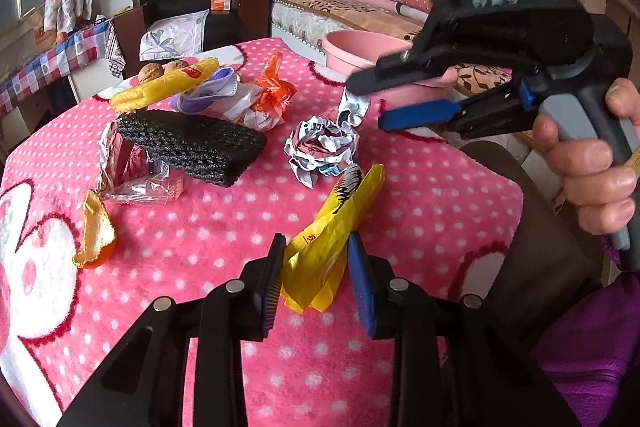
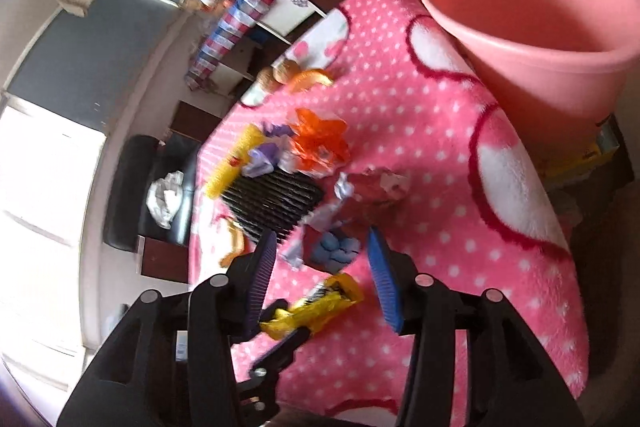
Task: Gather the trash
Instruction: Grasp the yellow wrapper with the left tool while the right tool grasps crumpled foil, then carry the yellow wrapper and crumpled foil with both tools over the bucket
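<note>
Gripping yellow wrapper [image 1: 320, 259] between pads of left tool [image 1: 316, 279], just above pink-blanketed bench [image 1: 420, 219]. Right tool [image 1: 368, 103] half open, empty, hanging near crumpled paper ball [image 1: 322, 149]. Pink bin [image 2: 532, 15] at bench's far edge, apparently empty. Most trash uncollected: black foam net [image 1: 192, 143], orange wrapper [image 1: 276, 87], clear wrapper [image 1: 148, 187]. Early stage.

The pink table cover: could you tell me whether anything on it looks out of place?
Yes: wrappers and crumpled paper lie scattered over the pink cover, none in the pink bucket. Two walnuts among them look like food, not trash.
</note>
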### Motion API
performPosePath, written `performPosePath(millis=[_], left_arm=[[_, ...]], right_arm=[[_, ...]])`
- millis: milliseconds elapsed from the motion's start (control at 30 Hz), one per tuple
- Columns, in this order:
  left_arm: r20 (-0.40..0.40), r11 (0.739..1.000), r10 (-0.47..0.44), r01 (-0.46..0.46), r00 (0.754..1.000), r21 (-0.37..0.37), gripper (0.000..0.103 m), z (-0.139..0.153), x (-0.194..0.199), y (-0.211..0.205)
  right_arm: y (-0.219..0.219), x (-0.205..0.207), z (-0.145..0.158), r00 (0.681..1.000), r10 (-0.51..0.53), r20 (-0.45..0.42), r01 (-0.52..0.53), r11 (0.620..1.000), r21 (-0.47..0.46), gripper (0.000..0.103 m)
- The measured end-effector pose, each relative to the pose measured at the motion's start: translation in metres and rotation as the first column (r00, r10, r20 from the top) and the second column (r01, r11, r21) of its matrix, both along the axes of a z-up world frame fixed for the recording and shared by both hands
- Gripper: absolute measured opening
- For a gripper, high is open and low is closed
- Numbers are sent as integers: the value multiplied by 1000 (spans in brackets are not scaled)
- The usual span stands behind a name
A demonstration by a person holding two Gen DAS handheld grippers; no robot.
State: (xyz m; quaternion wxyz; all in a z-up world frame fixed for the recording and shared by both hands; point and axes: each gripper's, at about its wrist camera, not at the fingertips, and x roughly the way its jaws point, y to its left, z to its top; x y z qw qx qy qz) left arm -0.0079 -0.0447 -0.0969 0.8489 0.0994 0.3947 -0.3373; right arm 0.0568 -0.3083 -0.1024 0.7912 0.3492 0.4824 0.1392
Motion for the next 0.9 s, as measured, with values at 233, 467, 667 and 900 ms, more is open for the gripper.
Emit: performPosePath(millis=[233, 467, 667, 900], left_arm=[[0, 1000, 6, -6, 1000, 4, 30, 1, 0, 4], [19, 999, 41, -41, 999, -5, 30, 9, -1, 10], [26, 994, 99, -98, 995, -39, 30, 22, 0, 18], [44, 981, 180, -176, 983, -75, 30, 42, 9, 10]], right_arm=[[3, 2, -11, 1000, 1, -9, -2, 999, -36, 24], [9, -5, 8, 993, 61, 97, -46, 987, -153, 9], [7, -15, 32, 976, 54, 211, 1, 967, -255, 9], [2, -23, 49, 951, 38, 307, 80, 929, -361, 9]])
